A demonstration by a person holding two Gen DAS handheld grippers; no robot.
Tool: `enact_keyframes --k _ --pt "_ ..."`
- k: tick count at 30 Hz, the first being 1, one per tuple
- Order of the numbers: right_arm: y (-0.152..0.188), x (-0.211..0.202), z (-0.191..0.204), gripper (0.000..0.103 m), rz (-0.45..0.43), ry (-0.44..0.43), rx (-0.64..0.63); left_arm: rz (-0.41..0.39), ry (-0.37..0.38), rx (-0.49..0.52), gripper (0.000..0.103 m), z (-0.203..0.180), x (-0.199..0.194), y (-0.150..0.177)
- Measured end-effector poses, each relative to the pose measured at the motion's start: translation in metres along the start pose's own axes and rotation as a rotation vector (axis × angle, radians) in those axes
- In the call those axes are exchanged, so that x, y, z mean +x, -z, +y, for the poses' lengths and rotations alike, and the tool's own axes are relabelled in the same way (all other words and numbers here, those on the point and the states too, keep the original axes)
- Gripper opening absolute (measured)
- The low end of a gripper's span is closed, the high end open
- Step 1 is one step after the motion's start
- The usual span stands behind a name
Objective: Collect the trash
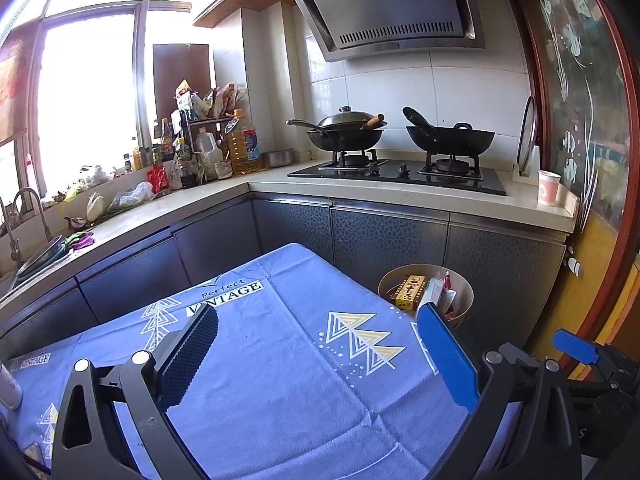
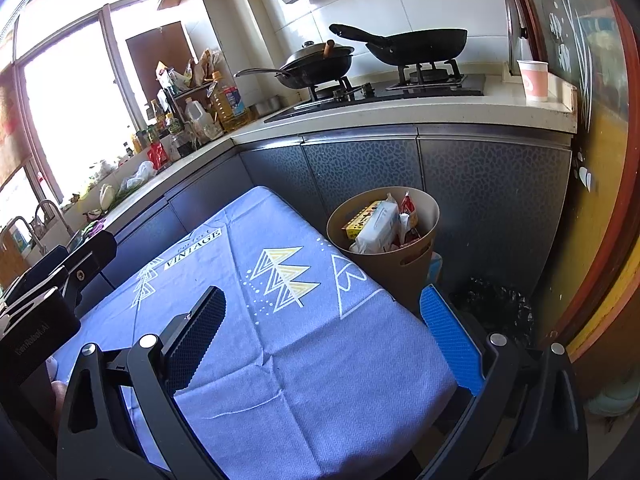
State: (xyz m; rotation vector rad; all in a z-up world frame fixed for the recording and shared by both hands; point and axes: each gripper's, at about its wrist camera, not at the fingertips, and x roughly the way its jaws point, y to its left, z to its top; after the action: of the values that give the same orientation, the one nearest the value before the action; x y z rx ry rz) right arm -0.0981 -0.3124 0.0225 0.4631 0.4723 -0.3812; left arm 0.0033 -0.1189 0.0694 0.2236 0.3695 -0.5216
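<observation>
While both tools gape, one bin holds wrappers.

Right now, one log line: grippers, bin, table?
left gripper: open, empty | right gripper: open, empty | bin: beside table, holds box and wrappers | cloth: no trash seen

A home kitchen: woks on a gas hob, range hood, sink tap, oil bottles

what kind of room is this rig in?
A home kitchen: gas hob with two woks, range hood above, sink tap by the window. Both grippers hang open over a blue-clothed table.
</observation>
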Motion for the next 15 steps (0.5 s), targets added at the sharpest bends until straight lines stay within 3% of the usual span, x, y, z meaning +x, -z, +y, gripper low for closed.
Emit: enact_keyframes --k 15 --pt "0.0009 0.0005 -0.0007 0.097 0.001 0.001 0.001 0.011 -0.002 0.007 0.099 -0.0017 0.0038 0.0021"
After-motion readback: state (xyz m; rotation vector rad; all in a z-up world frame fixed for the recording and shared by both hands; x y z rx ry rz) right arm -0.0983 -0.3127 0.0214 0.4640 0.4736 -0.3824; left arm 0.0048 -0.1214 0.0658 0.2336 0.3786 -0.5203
